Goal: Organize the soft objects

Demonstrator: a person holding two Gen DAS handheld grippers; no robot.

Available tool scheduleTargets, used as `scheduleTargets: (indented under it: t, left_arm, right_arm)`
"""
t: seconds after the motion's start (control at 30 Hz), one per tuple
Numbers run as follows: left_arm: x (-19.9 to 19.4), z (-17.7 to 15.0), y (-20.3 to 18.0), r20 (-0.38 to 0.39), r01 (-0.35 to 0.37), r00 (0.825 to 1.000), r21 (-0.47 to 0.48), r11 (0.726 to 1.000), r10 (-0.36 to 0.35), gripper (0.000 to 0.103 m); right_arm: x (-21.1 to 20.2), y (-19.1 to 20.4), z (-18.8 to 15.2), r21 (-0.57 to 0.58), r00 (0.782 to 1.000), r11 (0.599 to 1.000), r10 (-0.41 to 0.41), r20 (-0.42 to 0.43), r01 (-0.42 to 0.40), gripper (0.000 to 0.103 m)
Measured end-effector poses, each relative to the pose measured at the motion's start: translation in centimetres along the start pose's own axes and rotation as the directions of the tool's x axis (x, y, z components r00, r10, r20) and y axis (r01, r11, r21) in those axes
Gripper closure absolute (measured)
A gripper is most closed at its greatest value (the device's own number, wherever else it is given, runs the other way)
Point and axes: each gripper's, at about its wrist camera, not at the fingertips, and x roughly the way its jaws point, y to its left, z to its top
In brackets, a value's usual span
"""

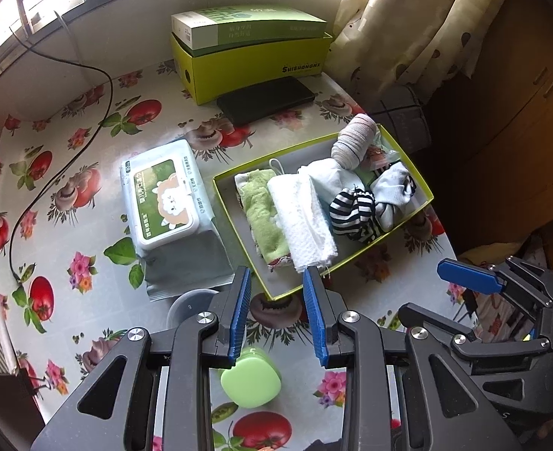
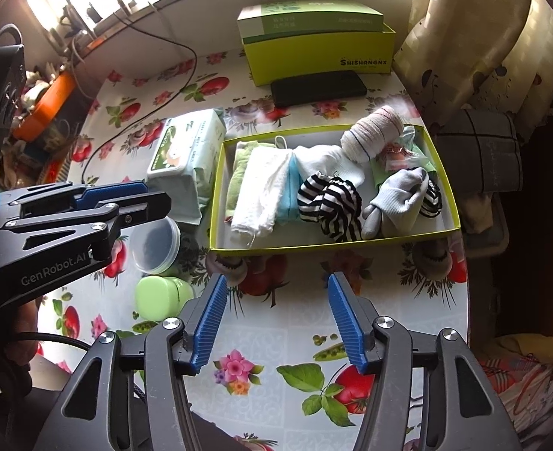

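A shallow green-rimmed box lid (image 1: 404, 227) (image 2: 351, 245) on the flowered table holds soft things: a folded green towel (image 1: 265, 221) (image 2: 239, 180), a white cloth (image 1: 306, 225) (image 2: 257, 195), striped socks (image 1: 355, 210) (image 2: 333, 203), grey-white socks (image 2: 396, 195) and a rolled pinkish sock (image 1: 355, 139) (image 2: 374, 137). My left gripper (image 1: 276, 282) is open and empty, just short of the box's near corner. My right gripper (image 2: 276, 282) is open and empty, above the table in front of the box. Each gripper shows in the other's view, the right gripper (image 1: 468, 274) and the left gripper (image 2: 126, 191).
A wet-wipes pack (image 1: 167, 199) (image 2: 186, 158) lies left of the box. A clear round tub (image 2: 156, 244) and a green case (image 1: 250, 379) (image 2: 160, 297) sit near the front. A yellow-green shoebox (image 1: 254, 64) (image 2: 321, 56) and a black phone (image 1: 265, 99) (image 2: 318, 88) are at the back. A curtain (image 2: 483, 37) hangs right.
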Motion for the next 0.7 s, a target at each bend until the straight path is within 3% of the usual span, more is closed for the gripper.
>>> scheduleTargets:
  t: [0.7]
  left_arm:
    - [0.20,-0.50,0.00,-0.012,-0.030,0.999,-0.010,0.999,0.030,0.073]
  right_arm:
    - [0.58,0.04,-0.26,-0.007,1.000,1.000,0.014,-0.013,-0.014,0.045]
